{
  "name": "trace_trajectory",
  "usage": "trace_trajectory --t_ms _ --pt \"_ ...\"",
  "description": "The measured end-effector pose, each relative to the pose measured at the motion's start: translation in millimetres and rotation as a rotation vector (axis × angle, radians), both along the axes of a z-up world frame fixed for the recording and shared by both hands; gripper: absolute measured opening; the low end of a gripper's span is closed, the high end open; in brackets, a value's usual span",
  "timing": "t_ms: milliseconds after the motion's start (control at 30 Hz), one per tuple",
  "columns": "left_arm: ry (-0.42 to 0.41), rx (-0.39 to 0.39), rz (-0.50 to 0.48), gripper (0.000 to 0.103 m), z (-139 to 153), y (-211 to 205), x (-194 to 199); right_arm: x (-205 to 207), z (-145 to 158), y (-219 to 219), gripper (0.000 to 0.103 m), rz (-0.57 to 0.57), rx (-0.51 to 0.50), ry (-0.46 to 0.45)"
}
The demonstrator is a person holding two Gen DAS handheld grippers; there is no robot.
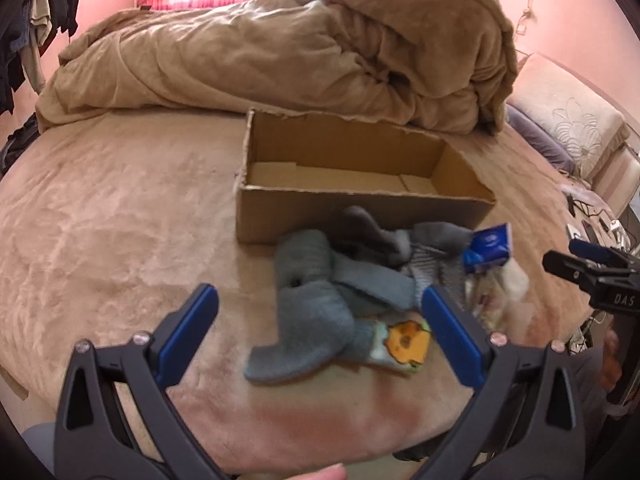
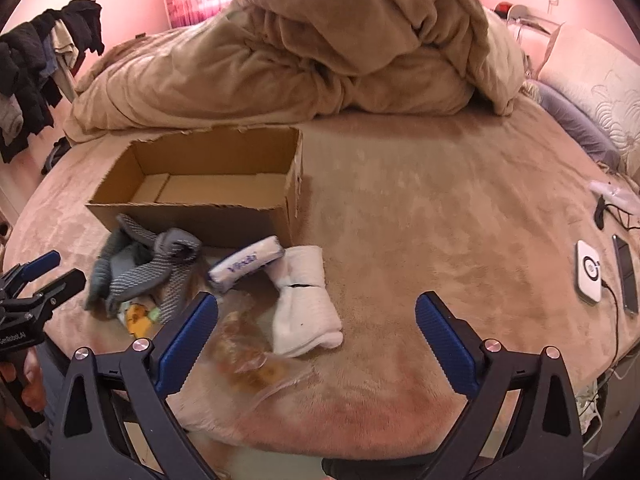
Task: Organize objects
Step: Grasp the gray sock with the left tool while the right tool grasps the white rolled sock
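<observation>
An empty cardboard box [image 1: 360, 216] [image 2: 192, 216] sits on the bed. Before its near wall lies a heap of grey socks [image 1: 316, 300] [image 2: 140, 268], one with a yellow cartoon patch [image 1: 404, 342] [image 2: 138, 316]. Beside them lie a blue-and-white tissue pack [image 1: 490, 246] [image 2: 246, 264], a folded white sock [image 2: 304, 304] and a clear plastic bag [image 2: 248, 356]. My left gripper [image 1: 320, 304] hangs open just above the grey socks, holding nothing. My right gripper [image 2: 316, 312] is open too, over the white sock and the bag. Each gripper shows at the edge of the other's view.
A heaped tan duvet [image 1: 280, 48] [image 2: 320, 60] lies behind the box. Pillows [image 2: 592, 92] are at the right. A white charger [image 2: 588, 276], a phone [image 2: 626, 276] and cables rest near the bed's right edge. Dark clothes [image 2: 36, 72] hang at the left.
</observation>
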State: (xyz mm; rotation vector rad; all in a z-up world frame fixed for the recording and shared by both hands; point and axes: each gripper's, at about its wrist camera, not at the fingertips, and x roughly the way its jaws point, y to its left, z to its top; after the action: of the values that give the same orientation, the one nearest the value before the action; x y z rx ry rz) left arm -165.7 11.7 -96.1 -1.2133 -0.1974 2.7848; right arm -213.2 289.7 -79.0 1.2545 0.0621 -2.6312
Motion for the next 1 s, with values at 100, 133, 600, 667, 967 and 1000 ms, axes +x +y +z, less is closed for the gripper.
trace_trajectory --t_ms 100,133,600,667,967,1000 --pt "-0.022 0.011 0.008 0.102 -10 -3 -12 -12 -14 0 0.099 0.0 0.003 -0.025" --pt "-0.029 0.01 0.014 0.102 -15 -4 -18 -14 -18 0 0.095 0.001 0.004 -0.032" --pt "-0.067 0.046 -0.04 0.052 -42 0 -33 -41 -67 2 0.051 0.047 -0.088 -0.13" --pt "-0.058 0.031 -0.043 0.047 -40 2 -30 -38 -66 6 0.041 0.054 -0.132 -0.131" --pt "-0.02 0.066 -0.046 0.044 -14 -1 -5 -20 -45 11 0.036 0.034 -0.145 -0.082" --pt "-0.012 0.068 -0.047 0.044 -9 0 -4 -17 -41 12 0.036 0.033 -0.146 -0.072"
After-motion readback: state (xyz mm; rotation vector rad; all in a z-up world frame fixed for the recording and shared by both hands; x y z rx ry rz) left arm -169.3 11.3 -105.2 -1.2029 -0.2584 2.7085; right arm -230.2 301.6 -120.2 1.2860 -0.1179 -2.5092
